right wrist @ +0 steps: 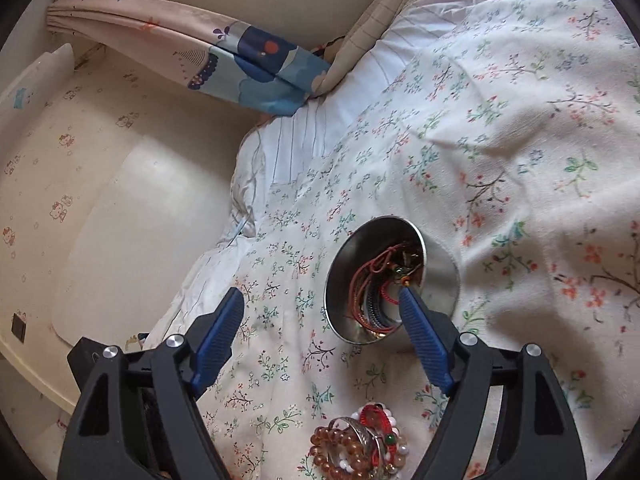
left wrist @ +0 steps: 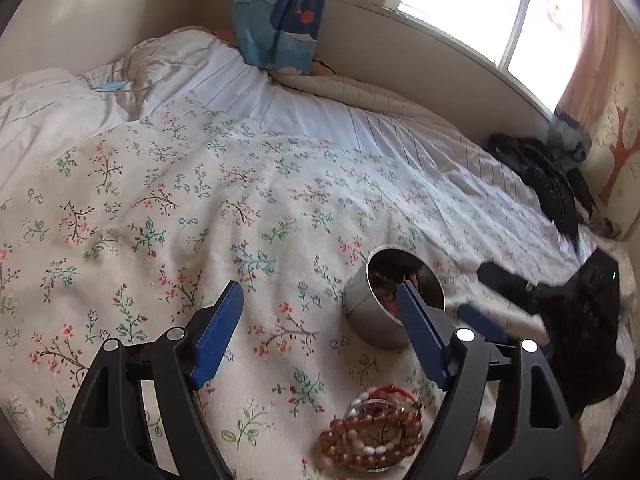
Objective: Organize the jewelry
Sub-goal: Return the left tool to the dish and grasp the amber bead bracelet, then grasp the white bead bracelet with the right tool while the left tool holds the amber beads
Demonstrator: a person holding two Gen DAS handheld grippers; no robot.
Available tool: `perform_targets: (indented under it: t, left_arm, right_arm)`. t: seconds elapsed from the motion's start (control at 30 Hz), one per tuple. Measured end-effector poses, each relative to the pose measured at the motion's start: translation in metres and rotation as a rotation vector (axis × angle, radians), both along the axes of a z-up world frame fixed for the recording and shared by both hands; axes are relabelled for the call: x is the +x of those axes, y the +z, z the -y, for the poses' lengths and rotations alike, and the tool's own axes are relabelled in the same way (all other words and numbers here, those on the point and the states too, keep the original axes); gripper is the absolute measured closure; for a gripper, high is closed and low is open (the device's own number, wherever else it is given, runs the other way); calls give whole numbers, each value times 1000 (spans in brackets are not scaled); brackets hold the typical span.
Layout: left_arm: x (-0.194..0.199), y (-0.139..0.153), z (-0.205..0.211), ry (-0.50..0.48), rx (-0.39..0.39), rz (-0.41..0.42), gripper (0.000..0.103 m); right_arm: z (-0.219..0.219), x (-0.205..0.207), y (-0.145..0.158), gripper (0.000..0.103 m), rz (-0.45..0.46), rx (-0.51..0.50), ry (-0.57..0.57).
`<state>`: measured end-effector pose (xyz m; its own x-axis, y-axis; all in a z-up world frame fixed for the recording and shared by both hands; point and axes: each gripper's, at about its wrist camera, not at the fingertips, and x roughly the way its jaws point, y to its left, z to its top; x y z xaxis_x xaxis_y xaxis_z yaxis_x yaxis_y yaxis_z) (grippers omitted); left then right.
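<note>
Nearby, dark clothes (left wrist: 548, 184), curtain (left wrist: 280, 20) — bedspread (left wrist: 200, 200)

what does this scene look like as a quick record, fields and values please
surface: bed with floral bedspread
container: round metal tin, open, lying on its side on the bedspread
tin contents: tangled red cords and dark bands
loose jewelry: pile of amber and white bead bracelets, on the bedspread near the tin, outside it
left hand-held gripper: open, empty, above the bedspread
right hand-held gripper: open, empty, one fingertip in front of the tin mouth
background: window, patterned curtain, dark clothing
</note>
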<state>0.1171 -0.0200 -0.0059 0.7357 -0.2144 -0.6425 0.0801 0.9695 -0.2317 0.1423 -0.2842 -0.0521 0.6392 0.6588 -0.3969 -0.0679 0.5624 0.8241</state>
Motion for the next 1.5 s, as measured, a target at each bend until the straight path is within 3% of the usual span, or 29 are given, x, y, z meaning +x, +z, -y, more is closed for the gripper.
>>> perform_targets:
  t: [0.17, 0.27, 0.4, 0.57, 0.67, 0.73, 0.83, 0.9, 0.93, 1.17, 1.5]
  left_arm:
    - [-26, -20, 29, -192, 144, -56, 28]
    - [-37, -33, 44, -277, 208, -95, 28]
    - [-48, -43, 52, -313, 281, -111, 28]
    - [-43, -55, 52, -315, 306, -163, 29]
    - [-41, -60, 51, -331, 291, -199, 42]
    - [-40, -65, 52, -351, 286, -228, 62]
    - [-42, -66, 54, -359, 304, -226, 76]
    - [-44, -64, 53, -362, 295, -223, 81]
    - [-45, -63, 53, -361, 299, -220, 91]
    - [-49, -51, 42, -359, 220, -199, 92]
    - [-48, -20, 4, -292, -68, -103, 92]
  right_arm:
    - [4, -33, 8, 26, -20, -156, -26]
    - [3, -51, 10, 26, -22, -201, -31]
    - [2, -68, 6, 26, -40, -234, -19]
    - [2, -76, 2, 26, -56, -231, -16]
    - [3, -78, 0, 26, -64, -227, -16]
    - [4, -80, 0, 26, -67, -226, -15]
    - [3, -81, -2, 26, -74, -228, -12]
    - [3, -81, -3, 26, -78, -230, -11]
    - [3, -80, -3, 26, -78, -231, -10]
    - [1, -78, -5, 26, -87, -244, -5]
    - [-10, -75, -4, 26, -92, -334, 15]
